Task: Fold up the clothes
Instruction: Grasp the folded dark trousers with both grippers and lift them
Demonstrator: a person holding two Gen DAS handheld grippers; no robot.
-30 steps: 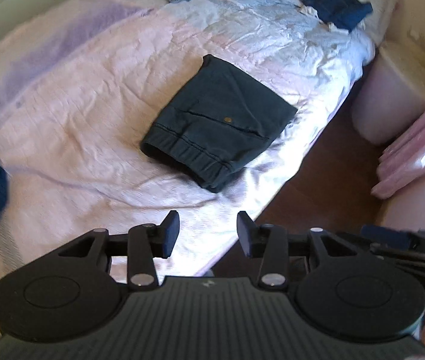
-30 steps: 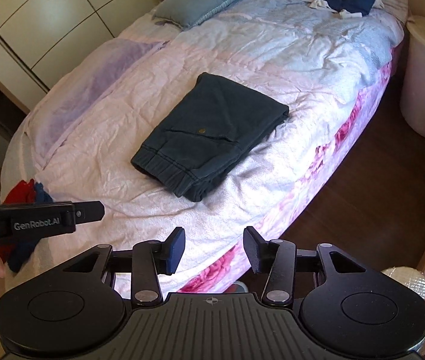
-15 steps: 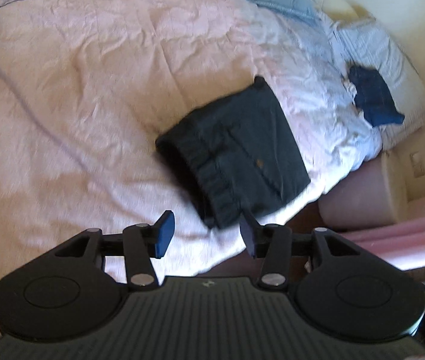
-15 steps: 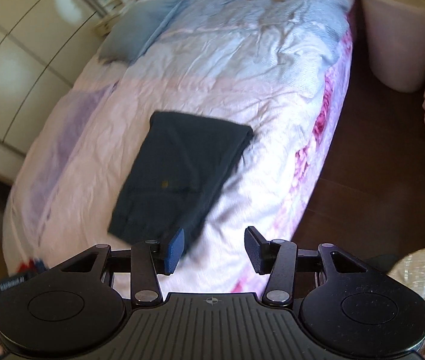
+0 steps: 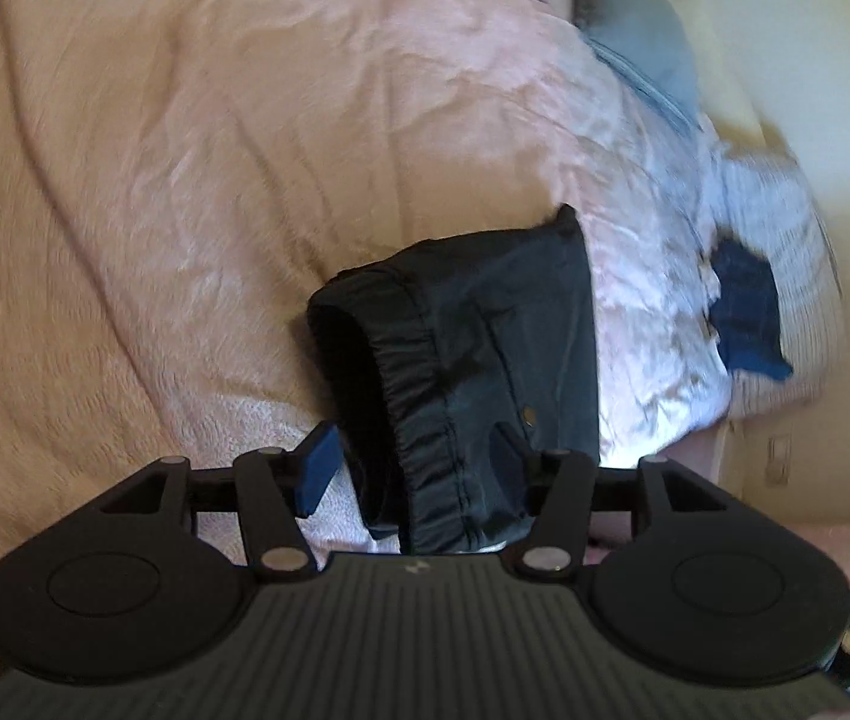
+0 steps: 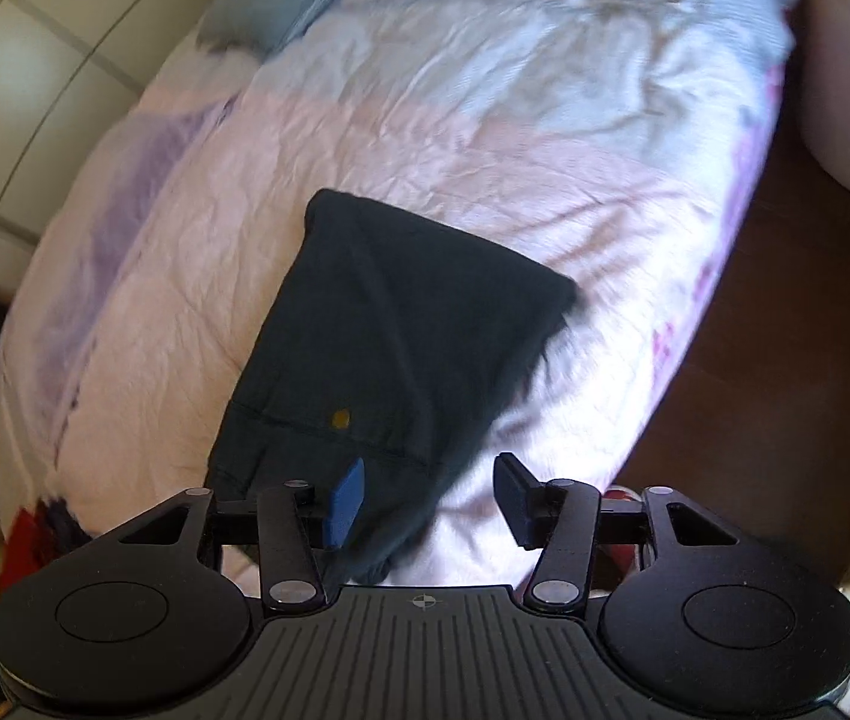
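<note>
Trousers [image 5: 484, 372], dark and folded, are seen on the pink-quilted bed [image 5: 185, 180]. Left gripper [image 5: 413, 462] and right gripper [image 6: 427, 501], jaws just widened, are spread above them, nothing pinched.

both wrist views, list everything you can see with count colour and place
folded trousers: 1, dark green, middle of the bed near its edge
bedspread: 1, pink and pale blue, covering the bed
pillow: 1, grey-blue, head of the bed
folded garment: 1, navy, far end of the bed
clothes: small heap, red and dark blue, bed's near corner
wardrobe: 1, cream, beyond the bed
bin: 1, pale, floor beside the bed
left gripper: black, blue pads, open over the trousers' waistband
right gripper: black, blue pads, open over the trousers' edge
</note>
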